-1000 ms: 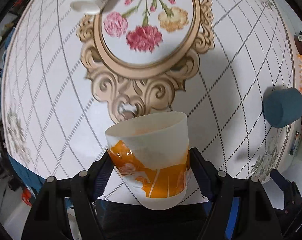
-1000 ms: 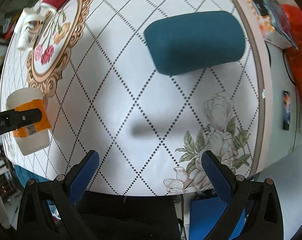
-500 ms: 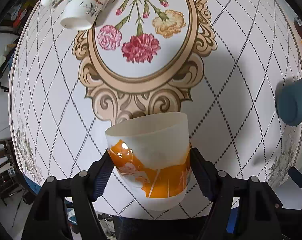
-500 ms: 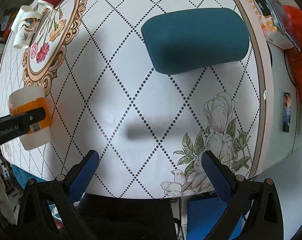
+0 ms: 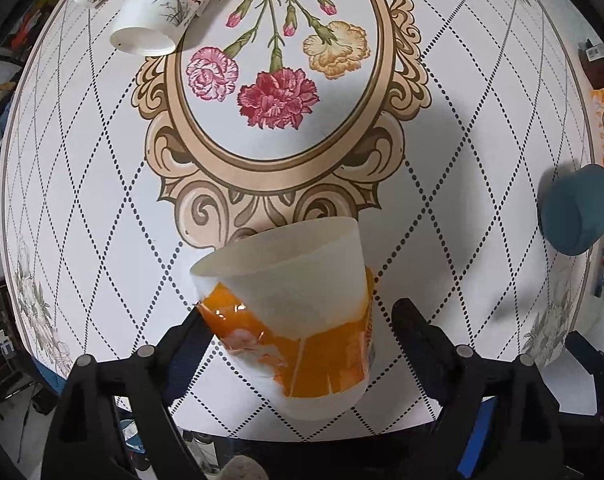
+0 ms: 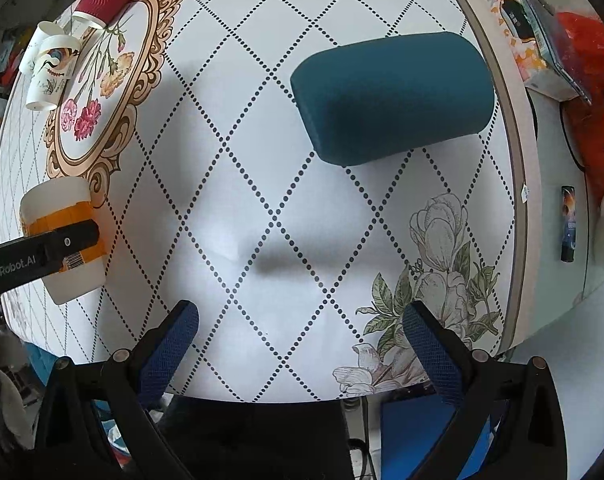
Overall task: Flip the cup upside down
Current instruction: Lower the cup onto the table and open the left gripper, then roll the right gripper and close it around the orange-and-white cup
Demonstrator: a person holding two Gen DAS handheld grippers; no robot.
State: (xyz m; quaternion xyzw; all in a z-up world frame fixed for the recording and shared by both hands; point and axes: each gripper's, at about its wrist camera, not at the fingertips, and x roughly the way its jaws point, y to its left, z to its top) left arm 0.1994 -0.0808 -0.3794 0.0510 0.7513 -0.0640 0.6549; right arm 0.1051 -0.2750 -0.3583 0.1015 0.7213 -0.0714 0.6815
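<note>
The white-and-orange cup (image 5: pixel 290 316) is seen low in the centre of the left wrist view, tilted, its long axis leaning toward the upper left of the frame and its wide rim pointing up and away. It is flanked by the left gripper (image 5: pixel 298 332), whose fingers (image 5: pixel 417 332) appear slightly parted; a gap seems visible on the right side, so a firm hold cannot be confirmed. In the right wrist view, the cup is seen at the left edge above the tabletop (image 6: pixel 262 184). The right gripper (image 6: pixel 302 336) is held spread wide, with nothing between its fingers.
</note>
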